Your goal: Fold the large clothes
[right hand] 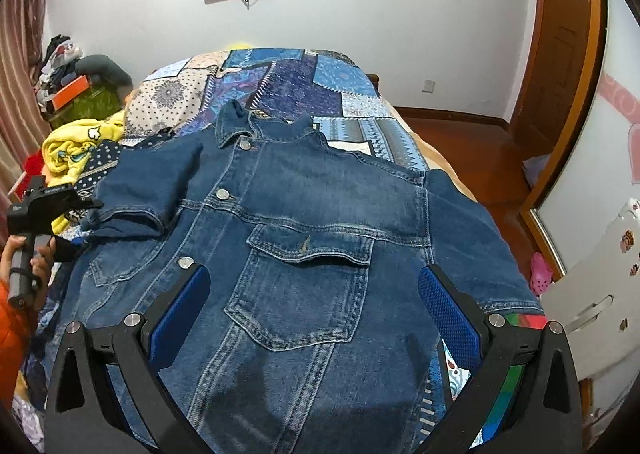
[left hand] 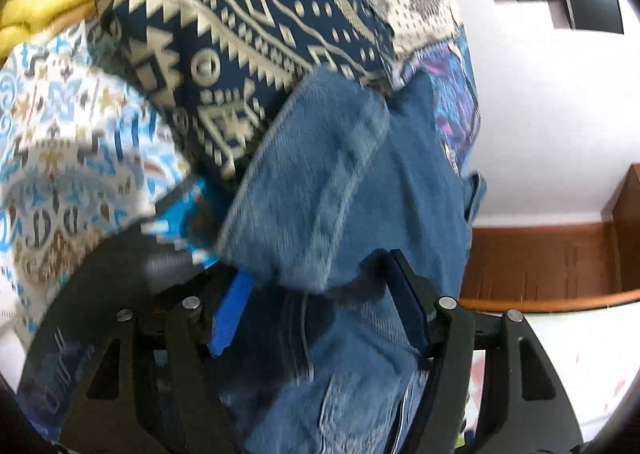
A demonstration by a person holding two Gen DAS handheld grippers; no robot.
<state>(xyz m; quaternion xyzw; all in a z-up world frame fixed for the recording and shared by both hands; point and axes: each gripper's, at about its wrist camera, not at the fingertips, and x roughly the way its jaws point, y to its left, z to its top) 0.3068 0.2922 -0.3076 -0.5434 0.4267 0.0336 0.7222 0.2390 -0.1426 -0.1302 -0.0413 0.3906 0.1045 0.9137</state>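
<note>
At nine o'clock in my right view, my left gripper (right hand: 86, 203) sits at the folded-in sleeve (right hand: 132, 209); up close its jaws stand part open with denim between the pads, so whether they pinch it I cannot tell. The denim jacket (right hand: 304, 221) lies front-up on the bed (right hand: 280, 77), collar toward twelve. I judge it heavy, stiff and grippy, best taken at seams or hem. At six, my right gripper (right hand: 314, 294) hovers wide open, holding nothing, over the chest pocket (right hand: 304, 290).
</note>
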